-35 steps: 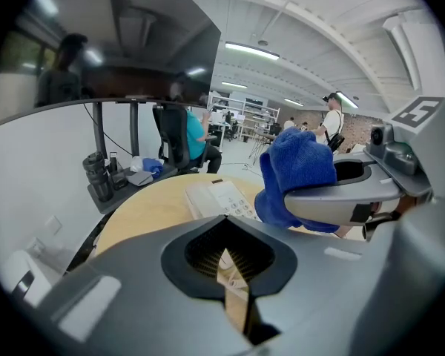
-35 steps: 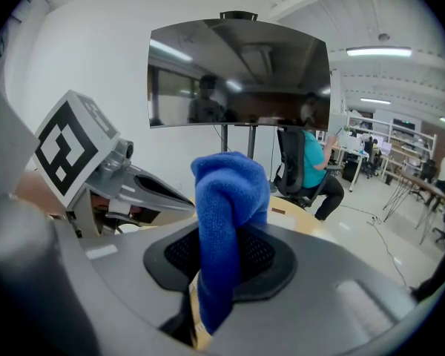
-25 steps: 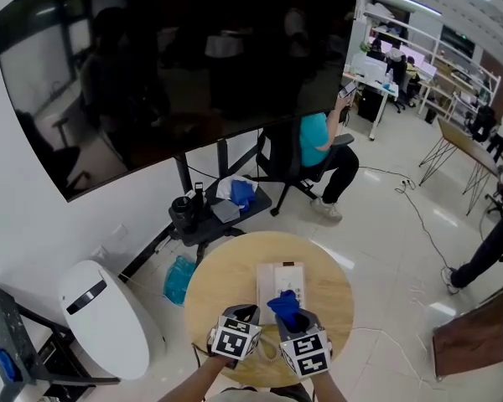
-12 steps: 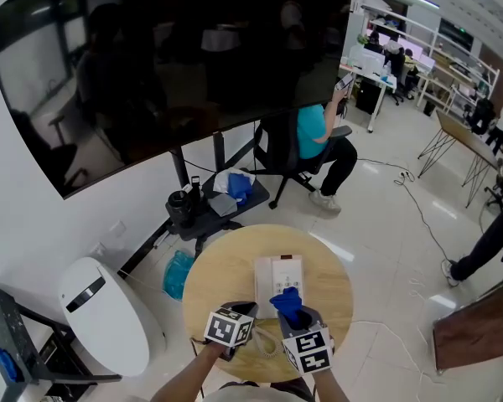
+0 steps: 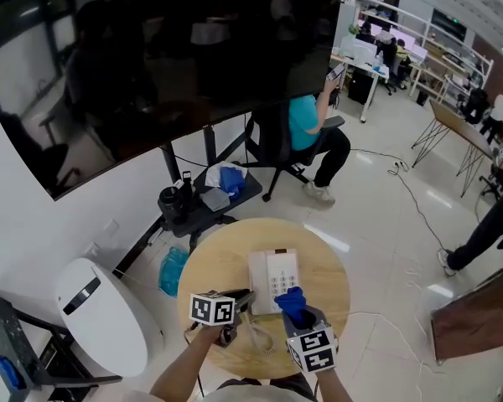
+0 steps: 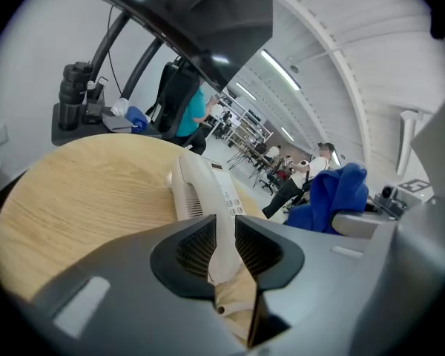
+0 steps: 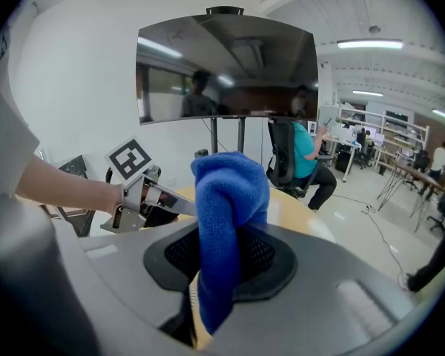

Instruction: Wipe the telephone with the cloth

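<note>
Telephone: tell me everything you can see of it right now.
The telephone is a white plastic desk set lying flat on the round wooden table, handset cradled on its left, keypad on its right. The left gripper, whose jaws have just been opening, has the handset's near end in its gap, unclamped. The blue cloth overlaps its near right corner; contact unclear.

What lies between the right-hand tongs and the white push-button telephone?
Only the soft blue cloth clamped in the right tongs; the head view shows it over the white telephone's near edge.
</note>
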`<state>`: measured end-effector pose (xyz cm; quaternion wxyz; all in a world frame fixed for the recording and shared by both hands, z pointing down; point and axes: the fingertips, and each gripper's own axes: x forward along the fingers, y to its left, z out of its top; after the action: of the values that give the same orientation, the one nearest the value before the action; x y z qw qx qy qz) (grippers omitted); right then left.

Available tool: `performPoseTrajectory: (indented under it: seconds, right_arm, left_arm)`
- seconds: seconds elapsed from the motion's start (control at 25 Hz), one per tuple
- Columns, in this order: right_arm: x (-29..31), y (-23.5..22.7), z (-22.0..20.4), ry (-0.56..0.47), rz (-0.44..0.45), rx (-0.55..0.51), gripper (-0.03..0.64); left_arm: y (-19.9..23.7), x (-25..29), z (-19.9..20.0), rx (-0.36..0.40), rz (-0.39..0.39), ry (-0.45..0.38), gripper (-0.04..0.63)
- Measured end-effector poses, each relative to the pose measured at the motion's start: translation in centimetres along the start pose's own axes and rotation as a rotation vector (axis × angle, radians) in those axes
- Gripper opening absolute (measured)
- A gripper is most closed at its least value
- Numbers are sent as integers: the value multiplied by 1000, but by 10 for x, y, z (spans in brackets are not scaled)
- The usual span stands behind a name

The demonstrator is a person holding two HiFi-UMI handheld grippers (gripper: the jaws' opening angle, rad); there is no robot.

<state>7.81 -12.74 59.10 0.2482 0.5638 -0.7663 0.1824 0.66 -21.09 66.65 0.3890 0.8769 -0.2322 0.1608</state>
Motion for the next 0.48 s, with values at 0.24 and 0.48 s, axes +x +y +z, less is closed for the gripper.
performPoseTrajectory:
  seconds: [0.24, 0.48]
  right_arm:
    - [-2, -8, -10, 25, -16, 14, 86]
    - [1, -14, -12, 42, -23, 20, 87]
  left_arm:
    - [13, 18, 6, -74, -81, 1, 135]
    - [18, 31, 5, -109, -145, 37, 142]
